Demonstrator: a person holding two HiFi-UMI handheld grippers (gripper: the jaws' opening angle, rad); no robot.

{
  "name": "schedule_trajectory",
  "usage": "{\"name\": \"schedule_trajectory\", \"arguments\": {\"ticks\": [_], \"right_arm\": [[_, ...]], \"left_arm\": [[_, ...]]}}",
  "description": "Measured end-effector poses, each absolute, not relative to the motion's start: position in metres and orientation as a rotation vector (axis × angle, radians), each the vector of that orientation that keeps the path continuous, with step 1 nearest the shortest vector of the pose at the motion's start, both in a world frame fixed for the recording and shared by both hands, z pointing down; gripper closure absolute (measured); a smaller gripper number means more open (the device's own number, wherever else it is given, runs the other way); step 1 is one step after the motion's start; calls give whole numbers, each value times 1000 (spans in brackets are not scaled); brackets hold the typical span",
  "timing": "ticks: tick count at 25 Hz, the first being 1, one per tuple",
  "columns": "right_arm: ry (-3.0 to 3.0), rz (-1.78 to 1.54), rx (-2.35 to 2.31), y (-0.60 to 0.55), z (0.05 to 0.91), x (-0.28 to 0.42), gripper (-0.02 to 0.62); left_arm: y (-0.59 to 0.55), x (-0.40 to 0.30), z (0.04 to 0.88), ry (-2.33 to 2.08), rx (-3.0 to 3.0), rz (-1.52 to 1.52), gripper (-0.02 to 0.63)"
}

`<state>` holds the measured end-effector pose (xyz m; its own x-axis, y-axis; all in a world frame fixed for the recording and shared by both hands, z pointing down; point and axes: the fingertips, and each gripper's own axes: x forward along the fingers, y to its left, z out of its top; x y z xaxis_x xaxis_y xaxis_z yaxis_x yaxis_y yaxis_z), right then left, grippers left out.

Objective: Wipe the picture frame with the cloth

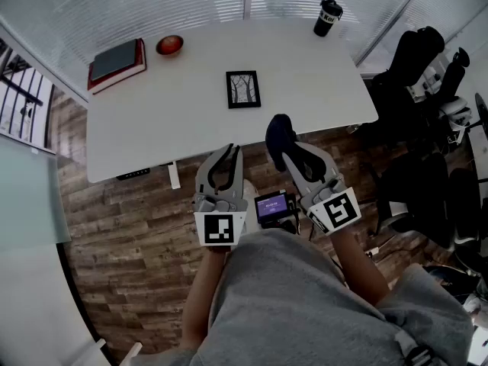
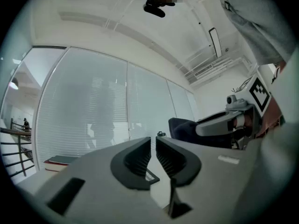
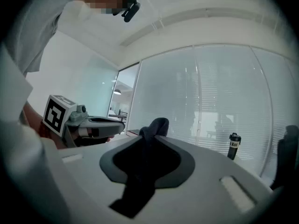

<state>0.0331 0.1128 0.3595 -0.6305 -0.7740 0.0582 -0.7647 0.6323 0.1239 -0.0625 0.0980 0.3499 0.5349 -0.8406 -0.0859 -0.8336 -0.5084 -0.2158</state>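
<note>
My right tongs [image 1: 292, 157] clamp the soft, limp cloth [image 1: 280, 132]; left tongs [image 1: 229, 152] together, empty. The picture frame [image 1: 243, 89] looks light, fragile: brace its edge.

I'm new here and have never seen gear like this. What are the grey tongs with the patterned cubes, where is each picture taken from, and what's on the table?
A person holds a gripper in each hand. One picture looks down from a head camera; the other two look along each gripper's jaws. The left gripper is shut and empty; the right gripper clamps a dark cloth. On the table are a picture frame, books, a bowl and a black bottle.
</note>
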Motion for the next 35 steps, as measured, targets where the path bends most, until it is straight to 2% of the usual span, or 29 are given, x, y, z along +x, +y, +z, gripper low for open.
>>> {"name": "schedule_trajectory", "arguments": {"ticks": [8,23,25,28,35], "right_arm": [[-2774,-93,1290,91,359,35,502],[-2665,-166,1160,-63,371,64,502],[-2620,-271,1098,-82,372,62,502],[-2559,-413,989,-110,378,55,502],[-2570,-413,796,-181,411,51,500]], "left_arm": [[84,-66,362,1453,-2594,-36,574],[-14,-66,389,1455,-2603,-193,558],[-22,-66,399,1462,-2629,-227,548],[-37,-63,413,1431,-2668,-300,500],[-80,-51,473,1416,-2743,-479,441]]}}
